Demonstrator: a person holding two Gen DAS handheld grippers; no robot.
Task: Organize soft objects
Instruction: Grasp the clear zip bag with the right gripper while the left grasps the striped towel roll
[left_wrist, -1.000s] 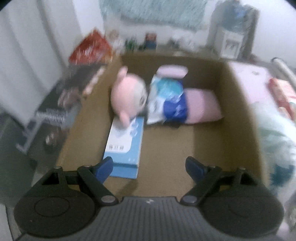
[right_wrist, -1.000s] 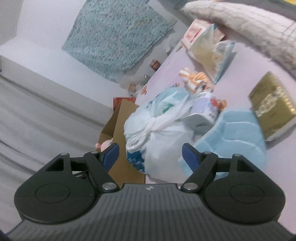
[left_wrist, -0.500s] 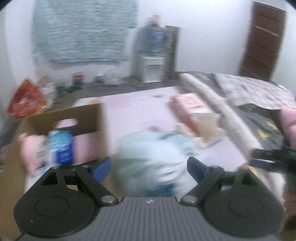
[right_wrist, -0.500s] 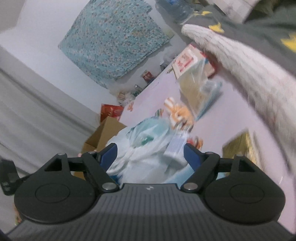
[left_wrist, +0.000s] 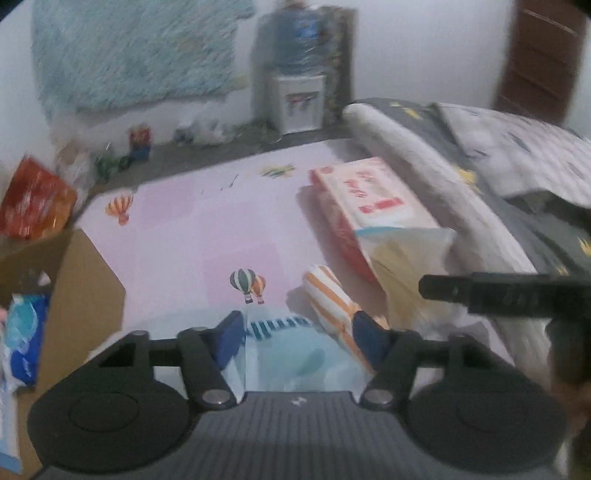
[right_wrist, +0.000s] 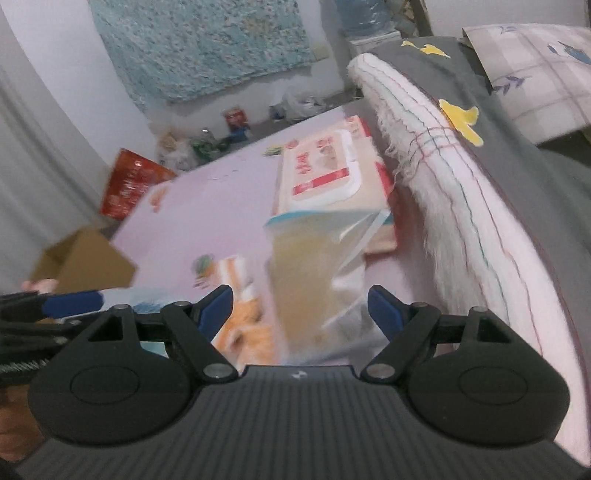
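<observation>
A light-blue and white plastic bag (left_wrist: 291, 354) lies on the pink mat (left_wrist: 192, 229). My left gripper (left_wrist: 299, 328) has its jaws closing on it, and the blue pads press into its sides. An orange-striped soft item (left_wrist: 328, 299) lies just right of the bag. My right gripper (right_wrist: 299, 310) hangs open above a yellowish clear bag (right_wrist: 310, 266) and the orange-striped item (right_wrist: 240, 325), holding nothing. The cardboard box (left_wrist: 92, 280) stands at the left with a blue pack (left_wrist: 22, 343) inside.
A red-and-white wipes pack (right_wrist: 325, 173) lies on the mat beside a fluffy white blanket edge (right_wrist: 443, 184) and a grey bed. Far back stand a red bag (left_wrist: 33, 203), small clutter and a water dispenser (left_wrist: 301, 99).
Both grippers swung right, from over the cardboard box and bag pile to the mat beside the bed. The left jaws have narrowed around the plastic bag. The right jaws stay wide.
</observation>
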